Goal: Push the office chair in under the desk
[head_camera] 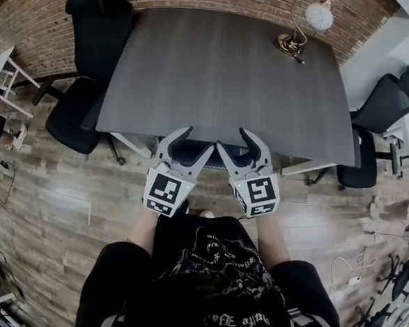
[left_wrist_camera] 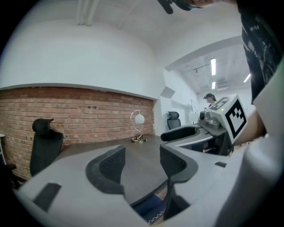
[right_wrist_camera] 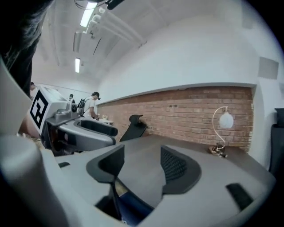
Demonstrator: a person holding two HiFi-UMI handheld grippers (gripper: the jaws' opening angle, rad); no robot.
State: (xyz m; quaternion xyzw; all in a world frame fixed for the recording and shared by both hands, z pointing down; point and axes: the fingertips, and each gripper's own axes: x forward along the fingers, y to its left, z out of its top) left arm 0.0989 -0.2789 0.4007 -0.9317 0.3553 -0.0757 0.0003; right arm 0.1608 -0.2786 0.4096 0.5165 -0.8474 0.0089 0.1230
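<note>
Black shirt (head_camera: 211, 263) nearest, both grippers held out at the desk's (head_camera: 219, 74) near edge.
Forearms reach forward side by side. The left gripper (head_camera: 199, 140) and right gripper (head_camera: 232, 139) angle inward, jaws wide apart and empty. The dark blue office chair (head_camera: 191, 153) sits tucked under the desk, barely showing.

- No words, numbers or signs can be read anywhere.
- The white print on the black shirt (head_camera: 226, 320) is too ornate and blurred to read.
</note>
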